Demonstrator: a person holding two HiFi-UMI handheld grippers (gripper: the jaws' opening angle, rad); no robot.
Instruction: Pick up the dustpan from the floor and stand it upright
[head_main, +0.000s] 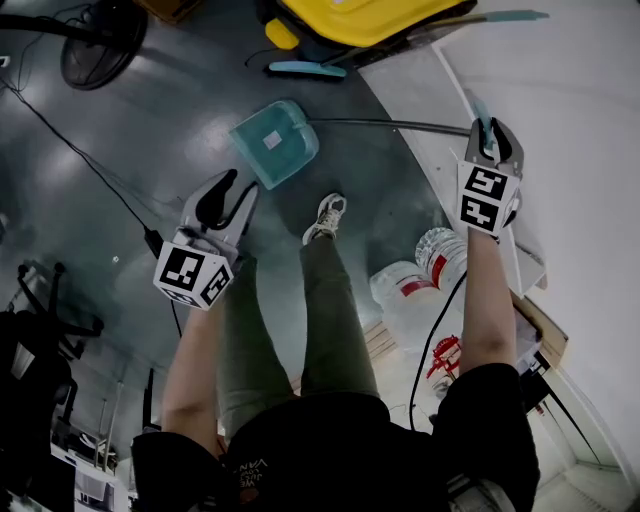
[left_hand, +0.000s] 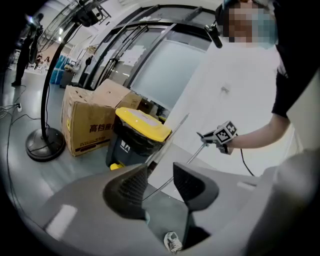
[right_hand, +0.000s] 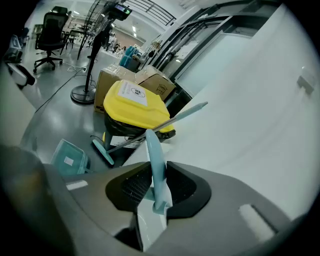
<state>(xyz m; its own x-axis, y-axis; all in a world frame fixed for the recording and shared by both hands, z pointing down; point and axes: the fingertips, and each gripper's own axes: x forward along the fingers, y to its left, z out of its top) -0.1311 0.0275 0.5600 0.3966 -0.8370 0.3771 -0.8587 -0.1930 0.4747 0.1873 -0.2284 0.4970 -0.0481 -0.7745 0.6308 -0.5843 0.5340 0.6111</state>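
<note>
Beside the white wall on your right, your right gripper (head_main: 492, 135) had its jaws closed on the teal handle (right_hand: 154, 165) of the dustpan (head_main: 273, 142), with both pads pressed against it. From that grip the thin metal shaft (head_main: 390, 125) ran across to the teal scoop, which sat low over the grey floor (head_main: 120, 150), ahead of your shoe (head_main: 327, 215) and near the yellow bin (head_main: 360, 15). You could not tell whether the scoop touched the floor. Your left gripper (head_main: 232, 190) hung well apart from the dustpan, its jaws spread wide with nothing between them. Water bottles (head_main: 440, 255) lay under your right arm.
</note>
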